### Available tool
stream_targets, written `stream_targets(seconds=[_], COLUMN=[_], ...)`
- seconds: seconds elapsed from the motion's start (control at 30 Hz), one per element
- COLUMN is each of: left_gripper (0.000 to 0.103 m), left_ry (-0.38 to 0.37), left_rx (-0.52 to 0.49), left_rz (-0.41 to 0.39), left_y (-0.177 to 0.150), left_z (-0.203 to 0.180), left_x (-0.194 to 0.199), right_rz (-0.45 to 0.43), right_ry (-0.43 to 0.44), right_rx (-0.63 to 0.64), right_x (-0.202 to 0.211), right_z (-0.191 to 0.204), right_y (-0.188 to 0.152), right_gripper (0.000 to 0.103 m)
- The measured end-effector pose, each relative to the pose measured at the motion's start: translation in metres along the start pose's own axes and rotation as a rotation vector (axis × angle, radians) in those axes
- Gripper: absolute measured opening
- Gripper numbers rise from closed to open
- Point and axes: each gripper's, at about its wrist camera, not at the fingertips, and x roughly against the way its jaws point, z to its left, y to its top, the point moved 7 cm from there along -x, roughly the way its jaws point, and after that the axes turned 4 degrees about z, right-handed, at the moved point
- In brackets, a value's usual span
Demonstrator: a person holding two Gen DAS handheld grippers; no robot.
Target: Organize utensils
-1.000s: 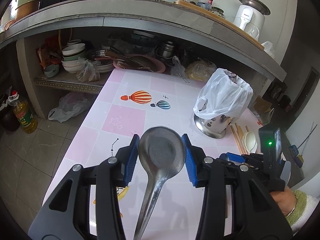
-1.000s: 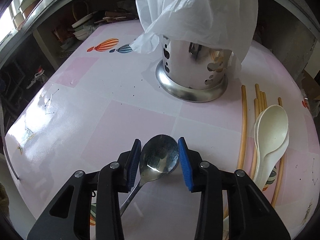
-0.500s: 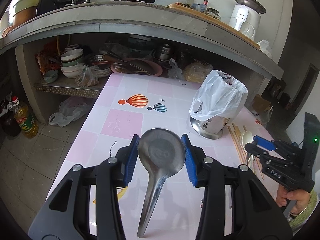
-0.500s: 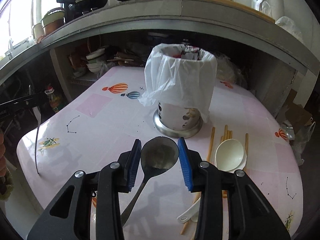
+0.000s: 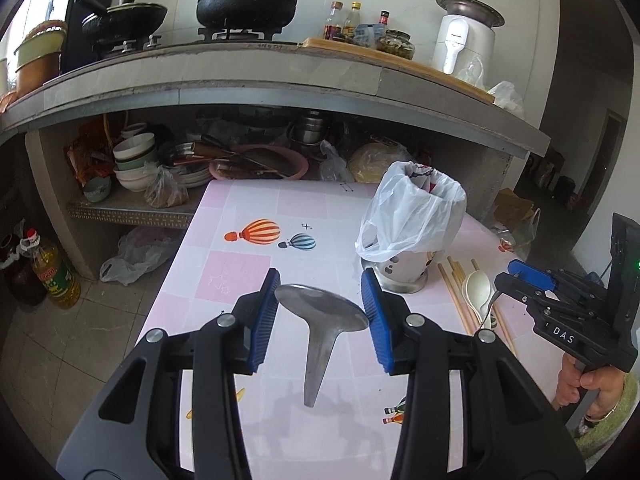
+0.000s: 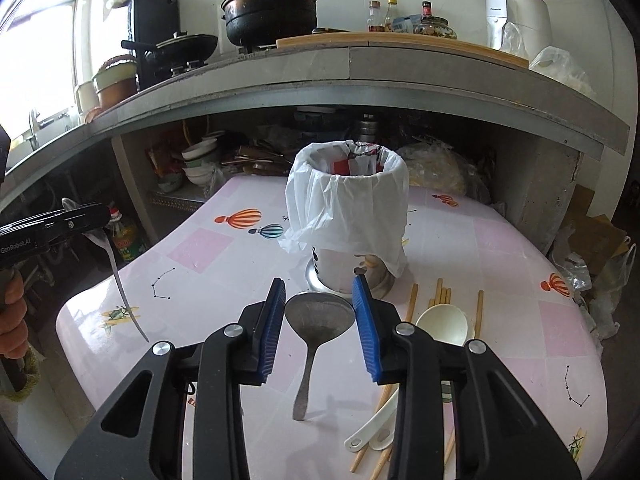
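Note:
My left gripper (image 5: 320,284) is shut on the bowl of a large metal spoon (image 5: 324,314), which hangs handle-down above the pink table (image 5: 240,272). In the right wrist view, my right gripper (image 6: 319,292) grips a smaller metal spoon (image 6: 320,316) by its bowl, jaws closing on it, handle hanging clear of the table (image 6: 200,248). Just beyond stands the metal utensil holder (image 6: 348,208), lined with a white plastic bag. The same holder (image 5: 412,216) shows right of my left gripper. White plastic spoons (image 6: 440,326) and wooden chopsticks (image 6: 442,294) lie right of the holder.
A concrete counter (image 5: 280,76) with pots overhangs the table's far end. Its lower shelf (image 5: 132,160) is crowded with bowls and pans. An oil bottle (image 5: 54,276) and a plastic bag stand on the floor at the left. A person's hand (image 5: 592,384) holds the right gripper.
Both grippers rose with their spoons. The right one lifted its spoon from low over the table and tipped up toward the holder. The left spoon's bowl now lies flatter.

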Motion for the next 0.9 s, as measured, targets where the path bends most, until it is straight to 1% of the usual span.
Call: stream_targets(seconds=[0.1,0.17,0.2,0.23,0.27,0.37,0.47,0.63,0.73,0.9], left_gripper=[0.040,0.040,0.040,0.040,0.040,0.040,0.040,0.040,0.040,0.040], left_ry=[-0.010,-0.017,-0.022,-0.027,-0.031,-0.048,-0.062,-0.062,-0.049,-0.036], left_rx=[-0.020,-0.035,-0.042,-0.053,-0.066,-0.106,-0.113,-0.107,-0.098,-0.098], left_rz=[-0.018,-0.033,-0.039,-0.047,-0.057,-0.091,-0.081,-0.066,-0.054,-0.041], left_y=[0.012,0.027,0.034,0.042,0.051,0.073,0.081,0.078,0.074,0.069], left_z=[-0.008,-0.015,-0.019,-0.025,-0.031,-0.051,-0.066,-0.077,-0.075,-0.071], left_x=[0.004,0.006,0.006,0.007,0.007,0.004,-0.004,-0.010,-0.014,-0.016], right_rz=[-0.012,-0.026,-0.036,-0.045,-0.046,-0.051,-0.043,-0.006,0.011,0.067], right_ry=[0.007,0.012,0.010,0.008,0.003,0.024,0.051,0.093,0.110,0.158], right_rx=[-0.015,-0.027,-0.030,-0.032,-0.035,-0.079,-0.115,-0.148,-0.167,-0.242], right_x=[0.003,0.007,0.009,0.012,0.012,0.009,0.003,-0.011,-0.019,-0.038], right_z=[-0.004,-0.008,-0.010,-0.012,-0.014,-0.025,-0.036,-0.048,-0.054,-0.070], right_y=[0.002,0.005,0.007,0.009,0.010,0.008,0.006,-0.001,-0.004,-0.018], right_gripper=[0.032,0.027,0.020,0.008,0.005,0.005,0.005,0.005,0.004,0.004])
